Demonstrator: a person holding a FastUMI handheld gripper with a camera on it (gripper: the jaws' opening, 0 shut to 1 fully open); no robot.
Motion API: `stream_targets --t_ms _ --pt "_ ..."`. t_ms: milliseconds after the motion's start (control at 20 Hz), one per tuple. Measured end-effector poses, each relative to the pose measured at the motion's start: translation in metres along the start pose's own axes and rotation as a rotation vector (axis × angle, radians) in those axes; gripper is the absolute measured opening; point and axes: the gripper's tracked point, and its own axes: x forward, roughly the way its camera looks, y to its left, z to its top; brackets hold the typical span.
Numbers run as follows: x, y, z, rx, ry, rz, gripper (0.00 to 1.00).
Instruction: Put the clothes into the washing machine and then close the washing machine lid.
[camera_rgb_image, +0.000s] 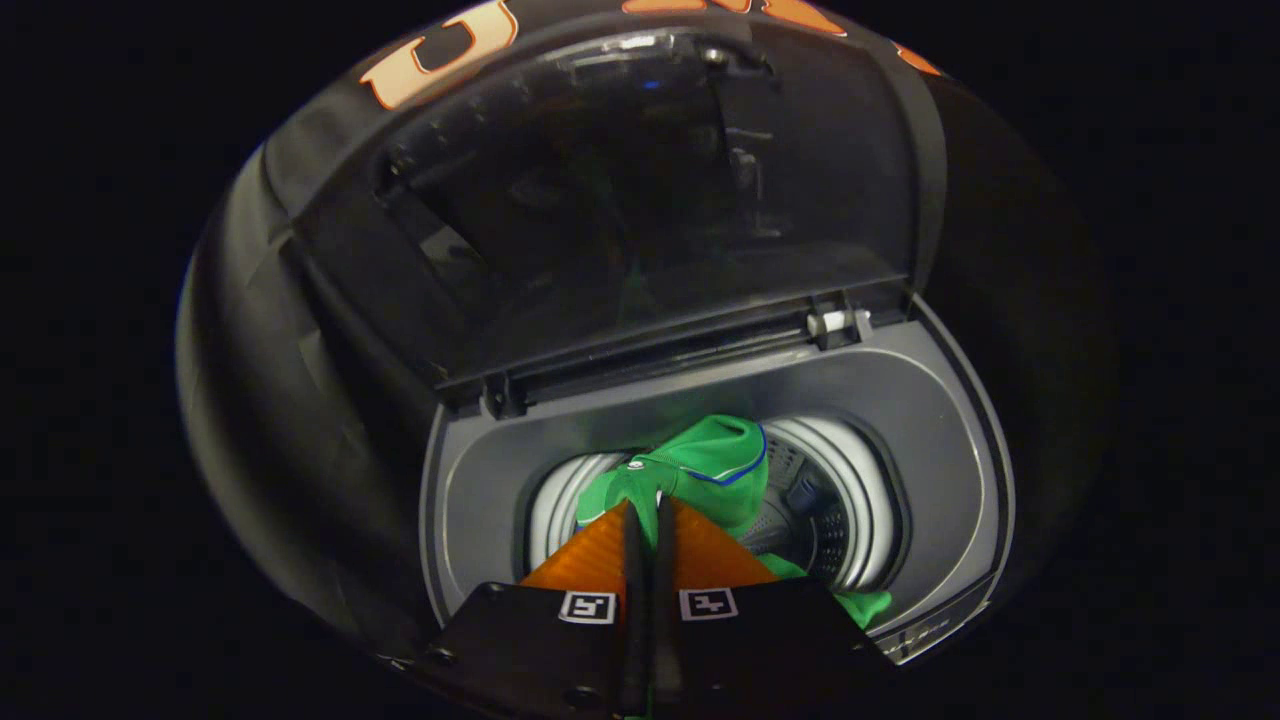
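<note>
The gripper (645, 510) points down toward the open mouth of the washing machine (930, 420). Its two fingers are pressed nearly together, with a fold of the green garment (715, 465) pinched between them; both fingers appear to bear on the cloth, though the contact itself is partly hidden by the fingers. The garment, green with a thin blue trim line, bunches just beyond the fingertips at 12 to 1 o'clock from them, over the drum opening. A further piece of the same green cloth shows at 4 o'clock from the fingertips, near the front rim of the machine. The pale drum (850, 500) with its perforated wall lies beyond and at 3 o'clock of the garment. The lid (650, 200), dark and translucent, stands raised on its hinge at 12 o'clock, behind the opening.
</note>
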Motion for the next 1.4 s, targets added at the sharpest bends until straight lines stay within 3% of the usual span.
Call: stream_targets --t_ms 750,850,1150,1400 --pt "0.052 -0.025 -0.014 -0.058 0.074 -0.082 0.10" --pt "0.051 -0.023 -0.018 -0.035 0.084 -0.078 0.13" --pt "0.047 -0.030 -0.018 -0.070 0.081 -0.082 1.00" --pt "0.007 -0.025 -0.001 -0.100 0.005 -0.080 0.99"
